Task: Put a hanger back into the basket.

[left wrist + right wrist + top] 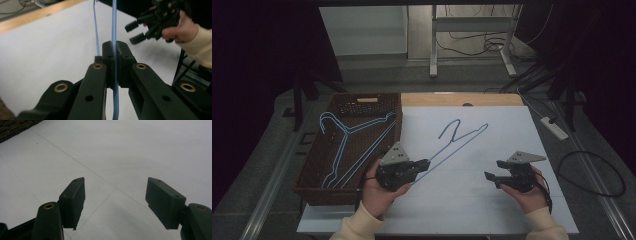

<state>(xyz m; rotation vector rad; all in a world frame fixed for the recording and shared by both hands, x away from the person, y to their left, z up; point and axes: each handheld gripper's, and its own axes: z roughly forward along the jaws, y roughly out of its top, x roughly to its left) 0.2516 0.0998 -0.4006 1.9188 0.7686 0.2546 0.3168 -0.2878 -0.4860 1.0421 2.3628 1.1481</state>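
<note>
Left claw (426, 162): clenched on the blue wire hanger (462, 137); in the left gripper view the wire (114, 37) runs straight up between my pressed-together pads.
Right claw (493, 169): released, jaws spread wide with nothing between them, hanging over the right half of the white surface (492, 200); the right gripper view shows bare white sheet under it.
Held hanger: I grip it by one end of its long bar, near the surface's left edge; the rest slants away toward the far middle, hook end farthest from me. Whether the far end touches the sheet I cannot tell.
Basket (307, 170): brown, woven, just beside the surface's left edge, with other blue hangers (343, 145) lying in it.
Done, as I judge it: several hangers are in the basket, and this one is gripped.
Left: carry the hanger across the left edge, lay it on the others in the basket, let go.
</note>
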